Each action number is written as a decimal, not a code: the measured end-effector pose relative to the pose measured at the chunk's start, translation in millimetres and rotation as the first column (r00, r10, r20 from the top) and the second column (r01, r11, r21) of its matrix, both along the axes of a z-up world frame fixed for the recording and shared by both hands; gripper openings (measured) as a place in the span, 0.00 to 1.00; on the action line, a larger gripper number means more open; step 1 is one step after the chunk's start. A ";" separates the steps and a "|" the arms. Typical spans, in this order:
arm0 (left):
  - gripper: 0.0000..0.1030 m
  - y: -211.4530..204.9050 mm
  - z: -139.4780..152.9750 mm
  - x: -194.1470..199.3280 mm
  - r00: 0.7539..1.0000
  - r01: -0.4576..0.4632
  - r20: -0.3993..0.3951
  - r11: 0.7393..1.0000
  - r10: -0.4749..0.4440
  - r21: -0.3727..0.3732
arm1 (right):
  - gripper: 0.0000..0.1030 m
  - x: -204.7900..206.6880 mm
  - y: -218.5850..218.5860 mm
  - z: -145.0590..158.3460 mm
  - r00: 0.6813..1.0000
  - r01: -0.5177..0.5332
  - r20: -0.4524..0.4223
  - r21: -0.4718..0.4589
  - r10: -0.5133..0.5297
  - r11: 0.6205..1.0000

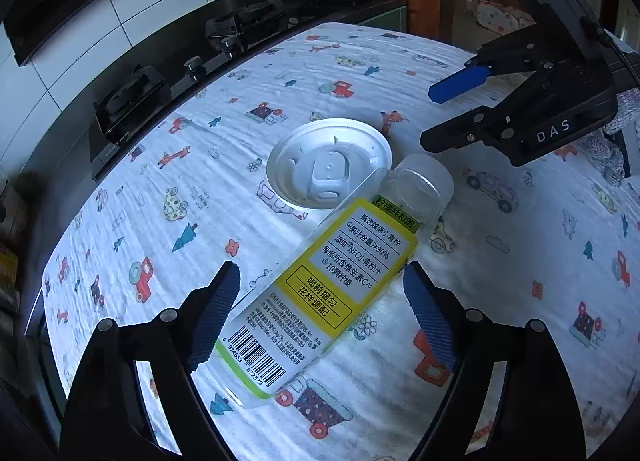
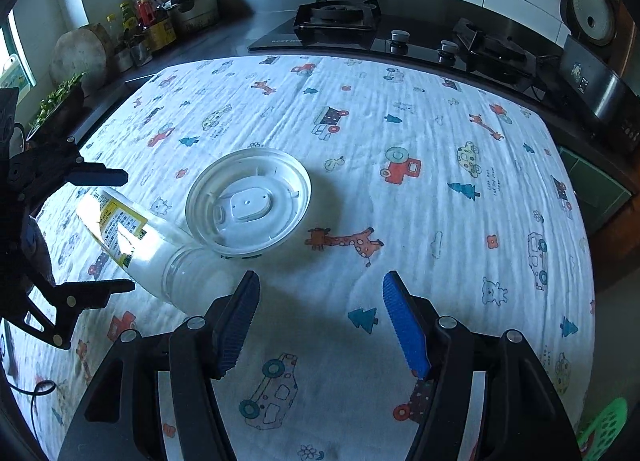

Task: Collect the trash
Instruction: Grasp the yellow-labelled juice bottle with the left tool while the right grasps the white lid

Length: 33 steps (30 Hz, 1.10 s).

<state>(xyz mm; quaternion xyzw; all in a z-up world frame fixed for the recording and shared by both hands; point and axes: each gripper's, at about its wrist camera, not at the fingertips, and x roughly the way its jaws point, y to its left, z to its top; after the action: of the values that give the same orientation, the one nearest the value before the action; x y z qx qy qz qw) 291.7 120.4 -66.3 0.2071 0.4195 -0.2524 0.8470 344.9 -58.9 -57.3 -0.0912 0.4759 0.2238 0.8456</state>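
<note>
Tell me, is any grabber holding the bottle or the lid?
Nothing is held. The left gripper is open around the juice bottle, not clamped. The right gripper is open over the cloth, near the plastic lid.

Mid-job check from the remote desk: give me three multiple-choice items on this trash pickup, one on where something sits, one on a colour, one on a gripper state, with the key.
1. Where does the bottle lie relative to the left gripper?
A. Between its open fingers
B. On the stove
C. Inside the white lid

2. What colour is the main panel of the bottle's label?
A. Red
B. Yellow
C. Purple

3. What is the state of the right gripper?
A. Shut on the lid
B. Shut on the bottle
C. Open, holding nothing

Key:
1. A, since the left wrist view shows the bottle lying on the patterned cloth with a blue pad on either side.
2. B, since a yellow frame surrounds the printed text.
3. C, since its fingers stand apart over bare cloth, with the white lid ahead of them.
</note>
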 end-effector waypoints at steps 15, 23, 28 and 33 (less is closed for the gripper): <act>0.50 -1.1 8.0 -21.4 0.997 -0.080 0.014 0.997 0.080 -0.022 | 0.60 -3.7 6.1 4.4 1.000 -0.012 0.012 0.002 0.012 1.000; 0.45 15.2 12.4 -49.9 0.988 -0.152 -0.014 0.988 0.152 -0.028 | 0.60 -2.8 11.0 4.0 1.000 -0.019 0.005 0.028 0.019 0.999; 0.44 31.1 13.3 -53.3 0.977 -0.211 -0.023 0.977 0.210 -0.034 | 0.67 -2.5 27.7 2.1 0.998 -0.055 0.010 0.036 0.055 0.998; 0.44 52.0 16.6 -47.4 0.957 -0.291 -0.030 0.954 0.290 -0.076 | 0.75 8.5 44.2 -5.4 0.996 -0.084 0.015 0.035 0.083 0.996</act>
<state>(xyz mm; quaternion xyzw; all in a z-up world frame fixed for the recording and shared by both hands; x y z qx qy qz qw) 244.3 172.4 -49.7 0.1068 0.4427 -0.1436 0.8786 353.4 -14.7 -62.8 -0.0975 0.4619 0.2669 0.8402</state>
